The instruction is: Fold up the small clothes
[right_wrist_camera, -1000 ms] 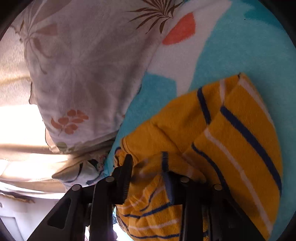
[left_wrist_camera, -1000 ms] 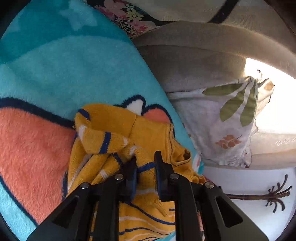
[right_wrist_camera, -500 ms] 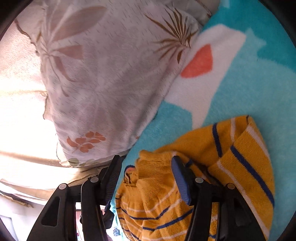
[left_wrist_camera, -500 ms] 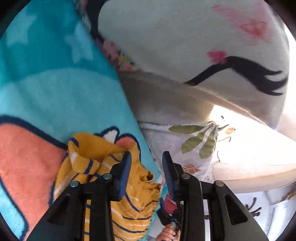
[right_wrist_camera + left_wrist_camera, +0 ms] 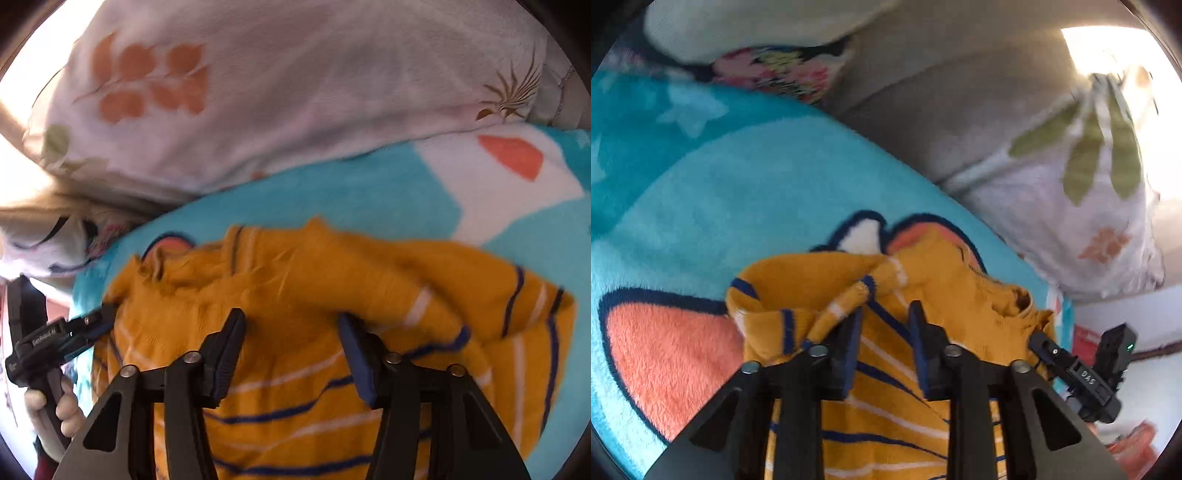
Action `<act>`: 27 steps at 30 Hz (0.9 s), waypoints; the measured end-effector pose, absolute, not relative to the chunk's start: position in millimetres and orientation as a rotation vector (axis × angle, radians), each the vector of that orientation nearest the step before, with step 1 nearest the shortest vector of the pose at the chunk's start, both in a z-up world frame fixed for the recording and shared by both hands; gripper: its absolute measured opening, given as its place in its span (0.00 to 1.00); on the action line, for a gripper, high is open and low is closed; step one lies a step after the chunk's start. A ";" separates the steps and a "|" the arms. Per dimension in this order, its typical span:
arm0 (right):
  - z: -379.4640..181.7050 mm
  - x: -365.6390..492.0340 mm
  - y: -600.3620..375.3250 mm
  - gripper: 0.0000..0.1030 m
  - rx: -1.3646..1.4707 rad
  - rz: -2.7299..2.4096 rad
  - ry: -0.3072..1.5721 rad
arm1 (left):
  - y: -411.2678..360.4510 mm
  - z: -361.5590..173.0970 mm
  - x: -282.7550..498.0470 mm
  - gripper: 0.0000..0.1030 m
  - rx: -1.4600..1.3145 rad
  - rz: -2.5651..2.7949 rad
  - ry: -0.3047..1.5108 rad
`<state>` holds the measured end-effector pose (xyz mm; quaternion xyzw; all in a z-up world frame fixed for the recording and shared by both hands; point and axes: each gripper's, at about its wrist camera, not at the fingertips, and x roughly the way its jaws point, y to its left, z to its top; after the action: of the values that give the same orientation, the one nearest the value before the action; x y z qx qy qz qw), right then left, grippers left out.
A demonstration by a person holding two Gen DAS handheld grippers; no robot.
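On blanket [image 5: 701, 192], crumpled striped sweater [image 5: 923, 280]

Small mustard-yellow knit sweater with navy and white stripes [image 5: 886, 398] [image 5: 314, 350]: lies crumpled, not flat, on a fleecy turquoise blanket with coral and white cartoon patches [image 5: 720, 206] [image 5: 369, 192]. Body is bunched into soft folds. A striped sleeve is folded over on one side, its cuff end showing navy bands. The ribbed neck opening is rumpled and sits near the blanket's edge. Striped lower part spreads toward both cameras. Details blurred in both views.
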<state>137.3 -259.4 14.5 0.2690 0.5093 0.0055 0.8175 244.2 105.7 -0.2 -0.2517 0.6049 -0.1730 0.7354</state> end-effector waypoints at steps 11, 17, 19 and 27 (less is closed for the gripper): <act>44.2 46.1 -309.3 0.54 0.675 -0.134 0.978 | 186.2 35.1 180.5 0.40 -0.602 -0.319 1.238; 36.1 -23.3 -329.4 0.57 0.734 -0.191 0.972 | 179.3 20.4 130.7 0.48 -0.494 -0.392 1.307; 27.7 -36.0 -326.5 0.57 0.763 -0.200 0.982 | 178.9 13.4 118.4 0.40 -0.442 -0.407 1.349; 16.8 -69.0 -321.4 0.57 0.798 -0.210 1.000 | 209.4 39.5 117.7 0.13 -0.359 -0.149 1.266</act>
<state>-69.0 -321.4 16.8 0.3715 0.4659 -0.0979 0.7971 117.7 209.4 39.5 -0.1664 0.5876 -0.0691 0.7888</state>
